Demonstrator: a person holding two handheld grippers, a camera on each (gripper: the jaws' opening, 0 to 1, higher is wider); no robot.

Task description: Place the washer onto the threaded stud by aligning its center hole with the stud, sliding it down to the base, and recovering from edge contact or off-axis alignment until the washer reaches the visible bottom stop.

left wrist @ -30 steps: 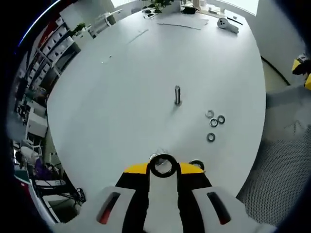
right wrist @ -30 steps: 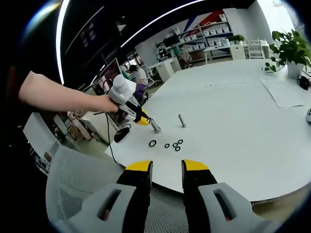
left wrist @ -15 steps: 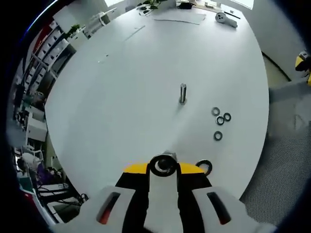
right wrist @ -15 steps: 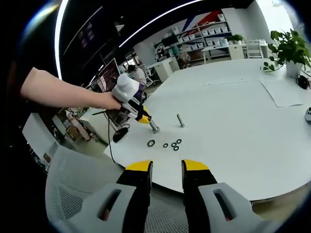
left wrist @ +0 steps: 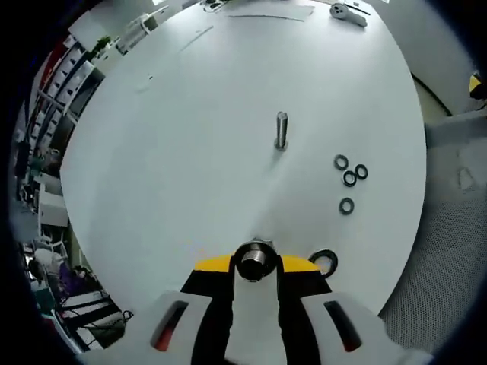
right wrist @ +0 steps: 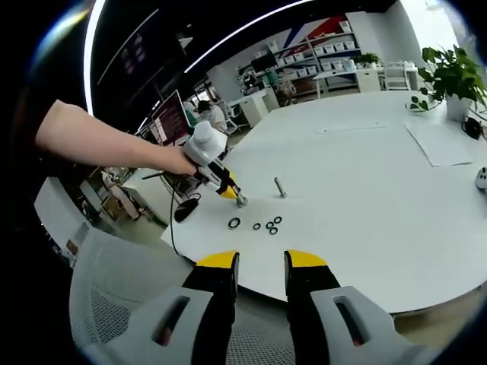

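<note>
A short threaded stud (left wrist: 281, 129) stands upright on the round white table (left wrist: 190, 152). My left gripper (left wrist: 255, 262) is shut on a metal washer (left wrist: 254, 260), held above the table's near edge and well short of the stud. Several loose dark washers (left wrist: 348, 179) lie to the right of the stud, and a larger ring (left wrist: 325, 261) lies beside my jaws. In the right gripper view a hand holds the left gripper (right wrist: 221, 182) left of the stud (right wrist: 279, 187) and the washers (right wrist: 266, 224). My right gripper (right wrist: 259, 266) is open, off the table's edge.
A grey mesh chair (right wrist: 114, 304) sits below the table's edge. A potted plant (right wrist: 456, 76) and paper sheets (right wrist: 445, 144) are at the far right. A white device (left wrist: 346, 14) lies at the table's far side. Shelves and desks fill the room behind.
The left gripper has shifted slightly and tilted over the table with the washer still in it; the washer now shows less face-on. The right gripper has stayed put.
</note>
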